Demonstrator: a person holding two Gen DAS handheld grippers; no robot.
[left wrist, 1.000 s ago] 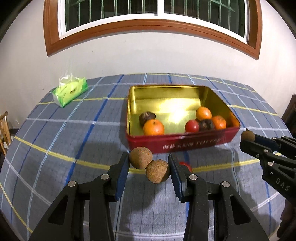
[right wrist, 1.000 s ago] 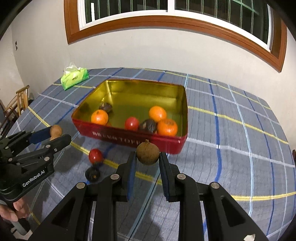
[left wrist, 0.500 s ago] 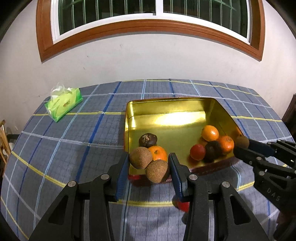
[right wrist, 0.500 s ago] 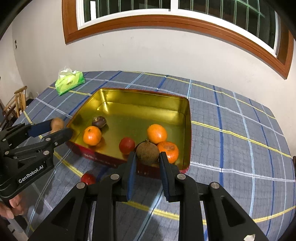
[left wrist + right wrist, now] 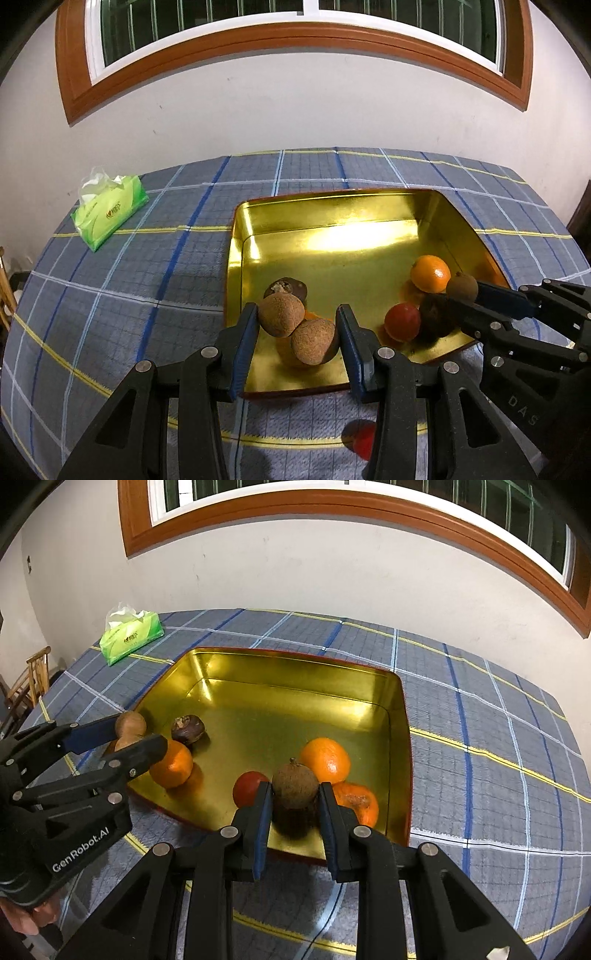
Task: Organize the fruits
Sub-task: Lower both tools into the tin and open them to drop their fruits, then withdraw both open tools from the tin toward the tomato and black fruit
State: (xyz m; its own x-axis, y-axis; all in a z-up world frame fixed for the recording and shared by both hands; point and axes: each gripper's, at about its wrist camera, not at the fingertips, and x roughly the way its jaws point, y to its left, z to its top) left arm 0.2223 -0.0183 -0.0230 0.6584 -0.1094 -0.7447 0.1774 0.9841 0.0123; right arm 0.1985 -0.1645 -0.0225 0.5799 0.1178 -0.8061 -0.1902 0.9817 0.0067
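A gold tin tray (image 5: 332, 218) with red outer walls (image 5: 280, 664) holds oranges (image 5: 430, 273) (image 5: 325, 758), a red fruit (image 5: 402, 321) (image 5: 249, 788) and a dark brown fruit (image 5: 291, 288) (image 5: 187, 729). My left gripper (image 5: 297, 334) is shut on two joined brown fruits (image 5: 280, 319) above the tray's near left part; it also shows in the right wrist view (image 5: 129, 734). My right gripper (image 5: 294, 794) is shut on a single brown fruit (image 5: 294, 784) above the tray's near right part; it also shows in the left wrist view (image 5: 461, 291).
A green tissue pack (image 5: 109, 212) (image 5: 131, 635) lies at the far left of the checked tablecloth (image 5: 110, 295). A red fruit (image 5: 364, 437) lies on the cloth in front of the tray. A wooden chair (image 5: 26, 686) stands at the table's left. The wall is behind.
Both grippers have moved forward with their fruits, from in front of the tray to over its near part. Both stay shut.
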